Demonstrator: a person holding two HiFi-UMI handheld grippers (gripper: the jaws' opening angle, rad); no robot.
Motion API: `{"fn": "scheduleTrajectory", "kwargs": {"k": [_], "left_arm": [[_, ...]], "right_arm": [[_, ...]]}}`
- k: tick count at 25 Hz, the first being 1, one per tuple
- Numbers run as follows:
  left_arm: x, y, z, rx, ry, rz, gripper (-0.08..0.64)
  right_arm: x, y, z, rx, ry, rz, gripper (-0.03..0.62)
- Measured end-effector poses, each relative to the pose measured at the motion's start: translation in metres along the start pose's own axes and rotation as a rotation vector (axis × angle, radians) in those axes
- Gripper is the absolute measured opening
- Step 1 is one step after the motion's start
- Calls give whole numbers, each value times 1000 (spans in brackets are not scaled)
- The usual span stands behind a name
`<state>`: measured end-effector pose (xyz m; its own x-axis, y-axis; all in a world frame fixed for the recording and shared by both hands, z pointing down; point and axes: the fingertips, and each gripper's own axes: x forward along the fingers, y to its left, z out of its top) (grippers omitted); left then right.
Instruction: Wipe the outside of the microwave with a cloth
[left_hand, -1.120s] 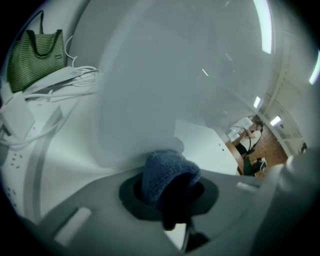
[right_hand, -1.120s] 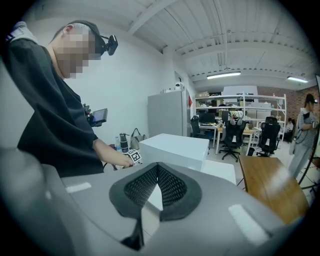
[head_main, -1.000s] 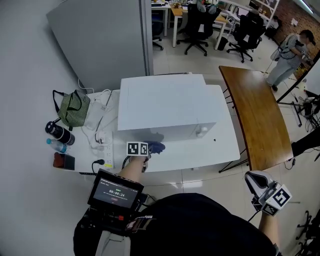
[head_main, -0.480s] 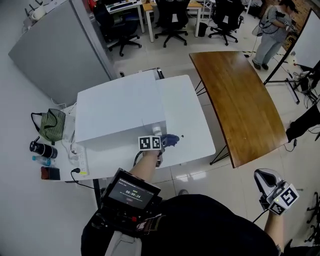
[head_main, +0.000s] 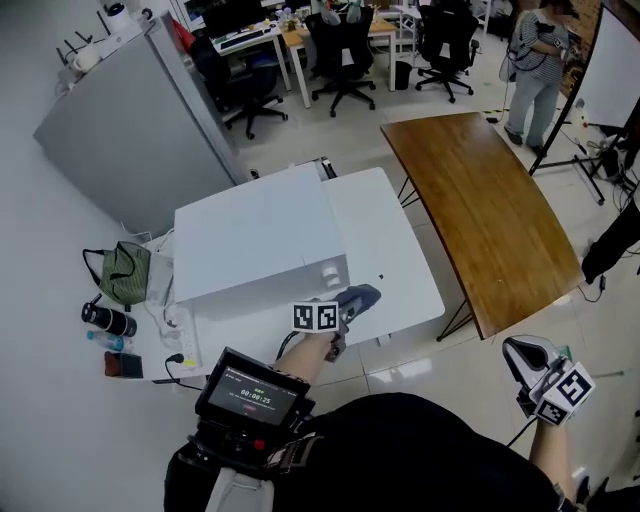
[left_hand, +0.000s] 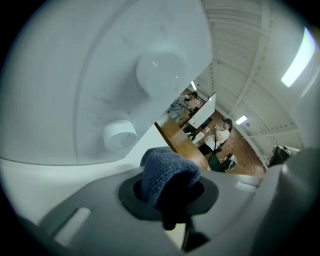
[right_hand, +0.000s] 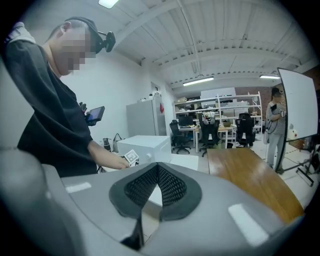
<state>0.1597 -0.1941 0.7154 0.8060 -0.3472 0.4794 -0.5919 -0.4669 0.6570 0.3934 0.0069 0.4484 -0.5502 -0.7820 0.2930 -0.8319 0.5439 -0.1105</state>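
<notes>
The white microwave (head_main: 255, 245) stands on a white table (head_main: 400, 270). My left gripper (head_main: 340, 318) is at its front right corner, below the knobs (head_main: 328, 272), shut on a blue cloth (head_main: 358, 298). In the left gripper view the cloth (left_hand: 165, 172) bulges out between the jaws, close to the microwave's control panel (left_hand: 75, 90) with its two round knobs (left_hand: 157, 70). My right gripper (head_main: 522, 362) hangs low at the right, well away from the table, shut and empty. In the right gripper view (right_hand: 157, 169) the microwave (right_hand: 142, 146) shows far off.
A long wooden table (head_main: 480, 200) stands right of the white one. A green bag (head_main: 118, 272), bottles (head_main: 105, 320) and a power strip (head_main: 185, 335) lie left of the microwave. A grey cabinet (head_main: 120, 130) is behind it. A person (head_main: 530, 40) stands far back.
My left gripper has carried the cloth rightward along the microwave's front, from its middle to the right corner by the knobs. The right gripper has stayed low at the right.
</notes>
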Motion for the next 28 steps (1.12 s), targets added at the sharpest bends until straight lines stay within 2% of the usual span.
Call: {"fn": "scheduleTrajectory", "kwargs": {"k": [3, 6, 12, 16, 21, 25, 28], "left_arm": [[-71, -13, -11, 53, -30, -89, 57], [-162, -6, -9, 101, -98, -123, 57], [-356, 39, 13, 177, -307, -78, 57], [-447, 54, 18, 235, -424, -37, 57], [-495, 31, 14, 285, -542, -38, 58], [-492, -11, 9, 313, -582, -51, 58], [-470, -51, 2, 323, -596, -55, 58]], "right_arm": [[37, 44, 16, -25, -20, 48, 6], [83, 104, 31, -33, -42, 118, 6], [175, 237, 48, -52, -47, 289, 6], [212, 303, 56, -85, -25, 388, 6], [220, 344, 77, -108, -59, 480, 6], [202, 328, 73, -178, -79, 493, 6], [170, 308, 73, -165, -122, 515, 6]]}}
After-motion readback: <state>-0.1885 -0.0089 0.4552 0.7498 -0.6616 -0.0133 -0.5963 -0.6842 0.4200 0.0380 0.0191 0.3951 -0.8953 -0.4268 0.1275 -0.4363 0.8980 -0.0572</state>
